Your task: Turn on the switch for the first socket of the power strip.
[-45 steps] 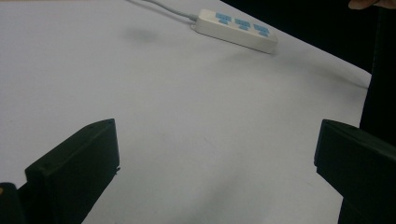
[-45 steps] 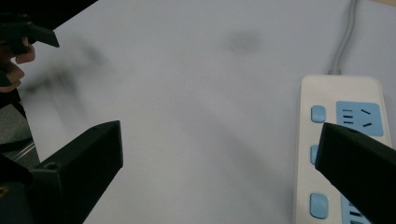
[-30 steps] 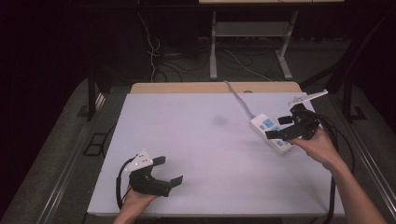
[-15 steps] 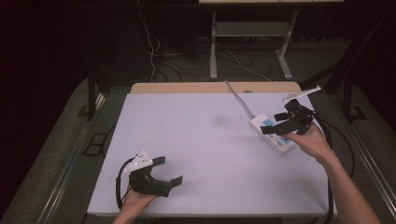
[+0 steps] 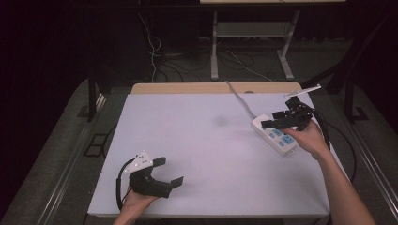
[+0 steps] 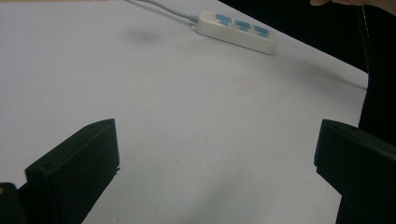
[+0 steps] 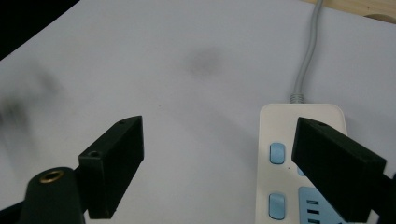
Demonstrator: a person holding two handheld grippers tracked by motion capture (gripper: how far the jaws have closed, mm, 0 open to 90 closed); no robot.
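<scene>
A white power strip (image 5: 278, 137) with blue switches lies at the right of the white table top (image 5: 202, 140); its grey cable (image 5: 238, 99) runs to the far edge. My right gripper (image 5: 276, 119) hovers open just above the strip's far end, jaws pointing left. In the right gripper view the right gripper (image 7: 219, 154) has one jaw over the power strip (image 7: 280, 135) and nothing between its jaws. My left gripper (image 5: 167, 172) rests open at the near left, holding nothing. From the left gripper (image 6: 215, 158), the power strip (image 6: 236, 30) lies far ahead.
A faint dark smudge (image 5: 219, 121) marks the table's middle. A wooden edge (image 5: 211, 87) borders the far side. Behind the table stand a metal frame (image 5: 248, 30) and loose floor cables (image 5: 164, 56). A black cable (image 5: 328, 136) trails from the right gripper.
The right gripper has moved slightly left and away, over the strip's far end. The left gripper has stayed where it was.
</scene>
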